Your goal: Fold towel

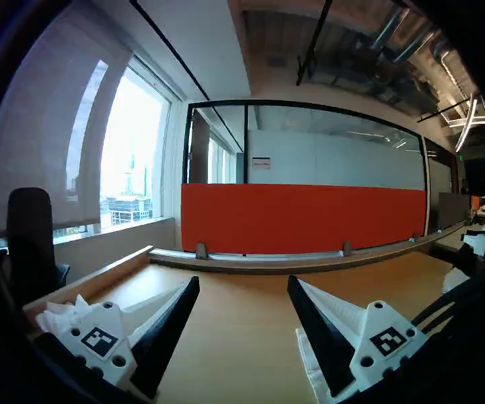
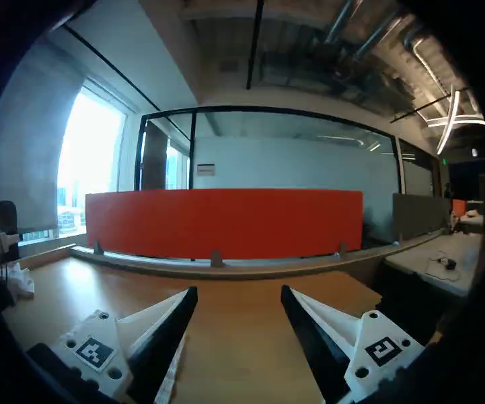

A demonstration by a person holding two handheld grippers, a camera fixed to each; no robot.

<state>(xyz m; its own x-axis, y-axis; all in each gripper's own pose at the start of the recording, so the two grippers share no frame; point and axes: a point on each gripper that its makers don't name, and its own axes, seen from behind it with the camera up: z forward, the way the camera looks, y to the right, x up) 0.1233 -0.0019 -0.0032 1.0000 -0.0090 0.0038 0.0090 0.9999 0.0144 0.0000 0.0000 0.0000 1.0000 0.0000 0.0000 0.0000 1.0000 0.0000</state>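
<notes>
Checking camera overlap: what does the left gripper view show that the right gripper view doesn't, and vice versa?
Left gripper view: towel edge beneath the image-right finger, and crumpled cloth close beside the image-left finger.
Right gripper view: side desk with a cable, and a towel strip beneath the image-left finger.
Both: left gripper and right gripper open over the table, with the orange divider and window beyond.

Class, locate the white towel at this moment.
Left gripper view: the white towel lies on the wooden desk, bottom edge, beside the left gripper and its right-hand finger.
</notes>
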